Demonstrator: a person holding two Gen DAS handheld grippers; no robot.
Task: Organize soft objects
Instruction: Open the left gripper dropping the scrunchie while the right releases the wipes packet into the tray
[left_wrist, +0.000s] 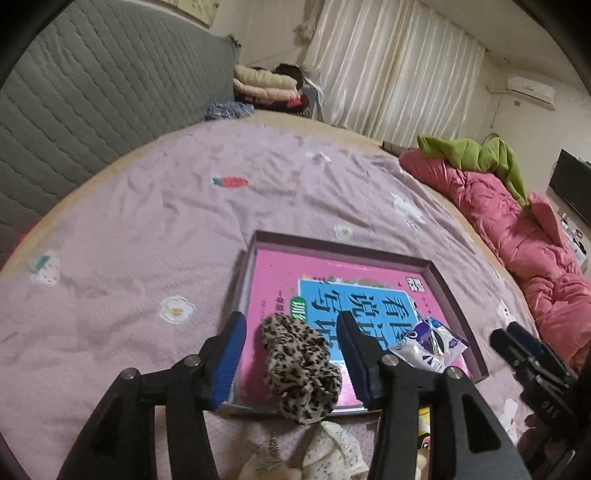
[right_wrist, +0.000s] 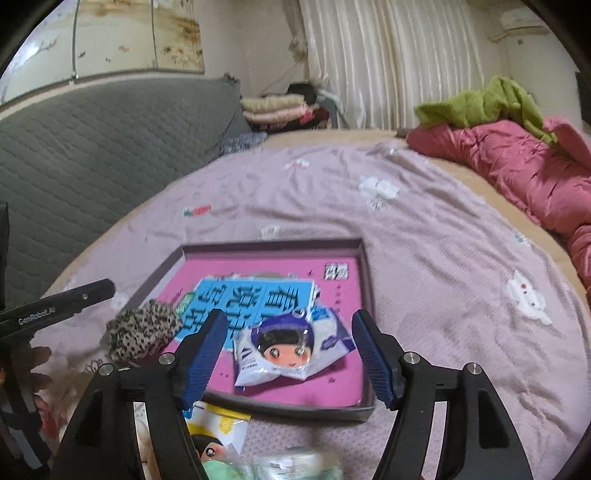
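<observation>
Near the cameras, both tongs stand released. Left gripper (left_wrist: 291, 363) has its jaws spread around the scrunchie (left_wrist: 299, 369), which droops over the near rim of the tray (left_wrist: 340, 245); whether the pads touch it I cannot tell. Right gripper (right_wrist: 290, 354) is likewise spread wide, holding nothing, with the doll packet (right_wrist: 291, 350) lying between its fingers on the tray floor.

So two soft things are in the tray: one leopard scrunchie at its near left corner, one packet at near right. Under them lies one pink book (right_wrist: 266, 273) that covers the tray floor.

More is left, by my judgement. On the sheet (left_wrist: 147, 221) nearer than the tray lie a floral cloth piece (left_wrist: 332, 450), a yellow packet (right_wrist: 218, 424) and a pale green bundle (right_wrist: 291, 461); these are partly hidden, so I count at least three. About a third done, then.

Far right, one red quilt (right_wrist: 517, 162) with one green garment (right_wrist: 480, 99) on it.
</observation>
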